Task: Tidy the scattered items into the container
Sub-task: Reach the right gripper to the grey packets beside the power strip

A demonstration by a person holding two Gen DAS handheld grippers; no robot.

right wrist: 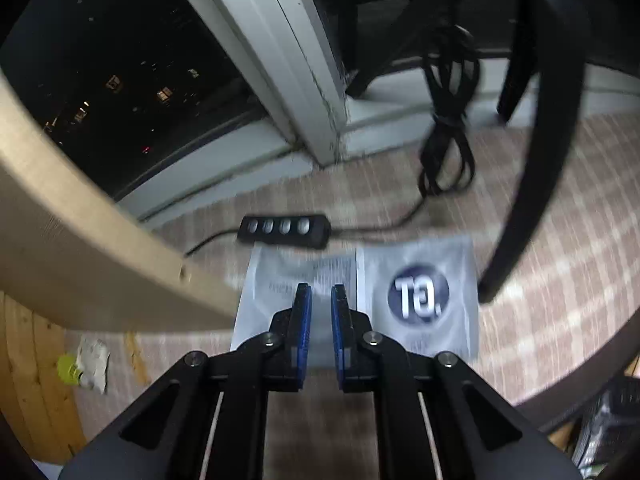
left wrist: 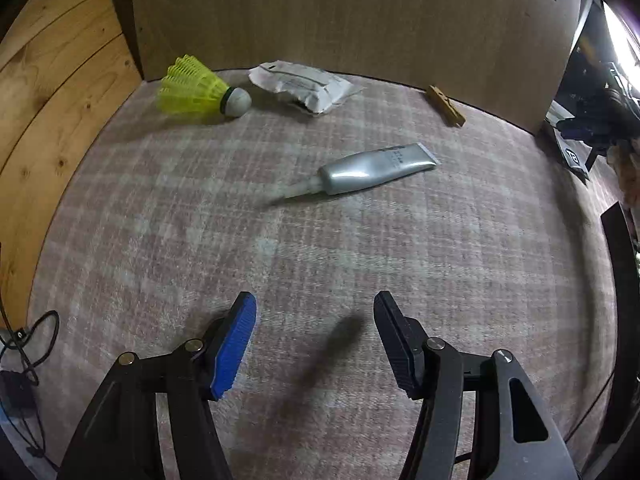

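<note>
Left gripper [left wrist: 315,322]: black angular linkage arms with cut-out slots, round silver pivot pins; one ribbed blue pad [left wrist: 234,350], the other finger showing a black ribbed face.
Right gripper [right wrist: 321,312]: same black linkage, silver pins, both ribbed pads blue, pale rods running along the inner arms.

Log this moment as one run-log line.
left gripper: open, empty, facing silver tube | right gripper: nearly shut, empty, over plastic bag | carpet: shuttlecock, white packet, clothespin

Bare carpet [left wrist: 320,264] up to tube [left wrist: 376,170]; shuttlecock [left wrist: 200,92], packet [left wrist: 304,86] along board [left wrist: 352,16].
</note>
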